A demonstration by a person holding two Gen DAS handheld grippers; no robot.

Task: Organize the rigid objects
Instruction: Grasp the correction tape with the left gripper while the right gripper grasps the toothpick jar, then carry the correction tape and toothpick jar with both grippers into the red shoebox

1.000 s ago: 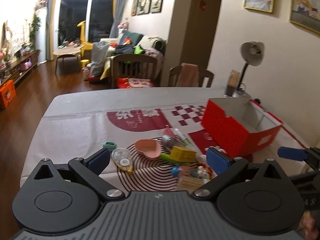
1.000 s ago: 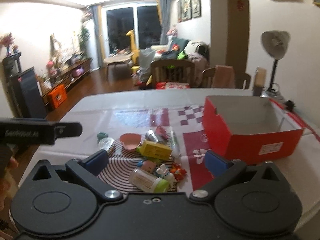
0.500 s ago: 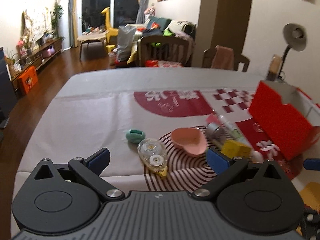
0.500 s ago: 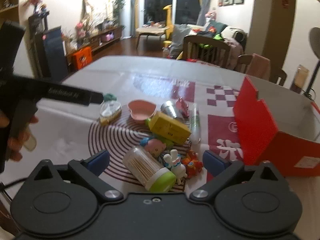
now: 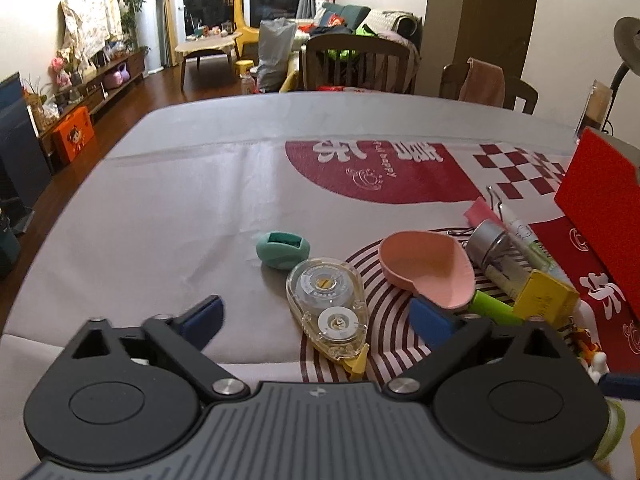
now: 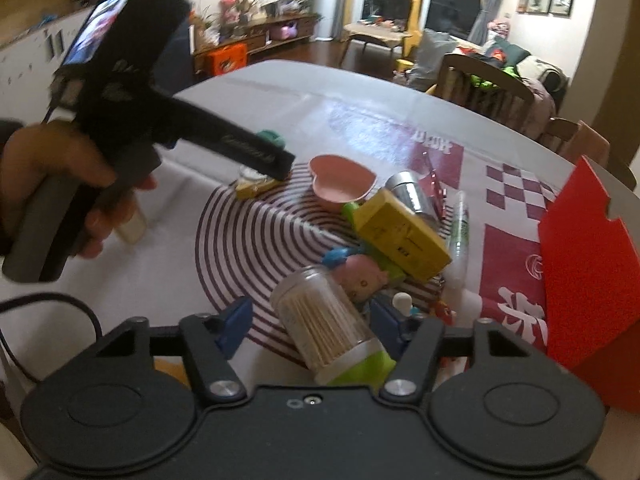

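Observation:
A pile of small things lies on the table by an open red box (image 6: pixel 588 272). My left gripper (image 5: pixel 316 318) is open and low over the cloth, its jaws on either side of a clear correction tape dispenser (image 5: pixel 326 304). A teal sharpener (image 5: pixel 283 249) and a pink heart dish (image 5: pixel 428 266) lie just beyond. My right gripper (image 6: pixel 310 320) is open, its jaws either side of a clear toothpick jar with a green lid (image 6: pixel 328 332), not closed on it. A yellow box (image 6: pixel 396 234), a pink doll (image 6: pixel 362 276) and a silver tube (image 6: pixel 408 192) lie behind the jar.
The red box (image 5: pixel 604 220) stands open at the right of the pile. The left gripper's body and the hand holding it (image 6: pixel 120 128) fill the left of the right wrist view. Chairs (image 5: pixel 356 64) stand at the table's far edge. A lamp (image 5: pixel 628 40) is at far right.
Both grippers have dropped lower and moved in. The left one now straddles the tape dispenser; the right one now straddles the toothpick jar. Both stayed open.

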